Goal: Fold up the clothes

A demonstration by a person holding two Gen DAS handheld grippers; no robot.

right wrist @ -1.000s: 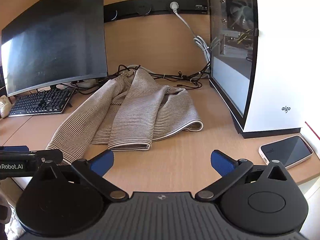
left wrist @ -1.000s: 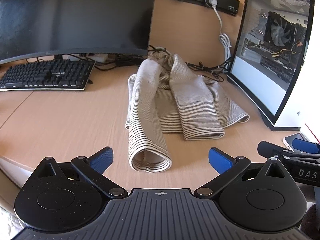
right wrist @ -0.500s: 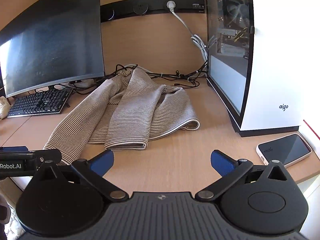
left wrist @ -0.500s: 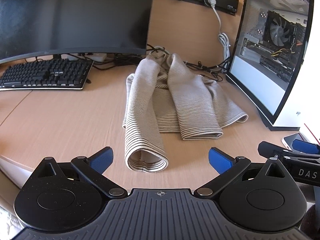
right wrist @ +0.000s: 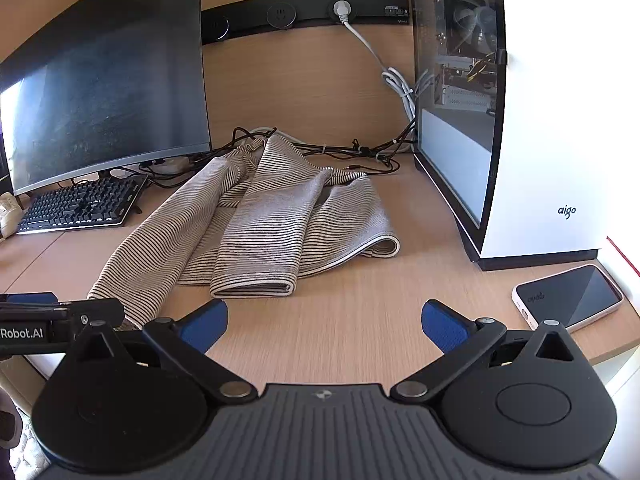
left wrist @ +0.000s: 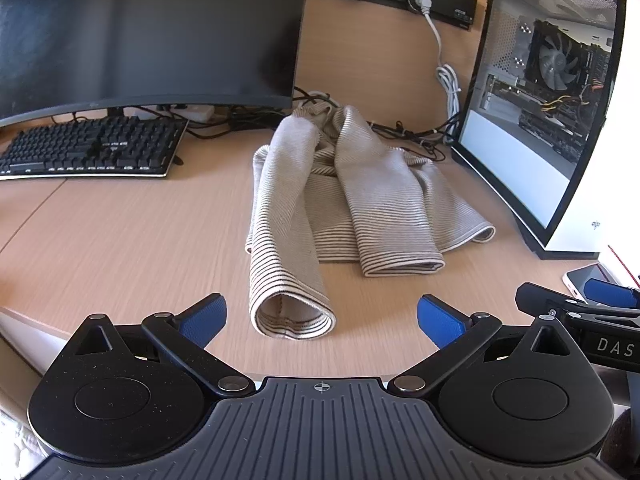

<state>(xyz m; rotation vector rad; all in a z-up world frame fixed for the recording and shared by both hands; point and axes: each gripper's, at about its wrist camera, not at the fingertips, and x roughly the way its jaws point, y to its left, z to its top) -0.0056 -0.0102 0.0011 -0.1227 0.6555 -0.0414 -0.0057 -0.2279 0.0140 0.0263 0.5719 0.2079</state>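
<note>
A beige garment with thin dark stripes lies crumpled on the wooden desk, two long sleeve-like parts running toward me. My left gripper is open, and the rolled cuff of the nearer part lies between its blue pads without touching them. My right gripper is open over bare desk, a short way in front of the folded edge of the other part. Each gripper's tip shows at the edge of the other's view.
A curved monitor and a black keyboard stand at the back left. A white PC case with a glass side walls off the right. A phone lies at the front right near the desk edge. Cables trail behind the garment.
Both grippers have crept forward toward the garment; the near cuff now sits between the left gripper's pads. The cloth itself has not moved.
</note>
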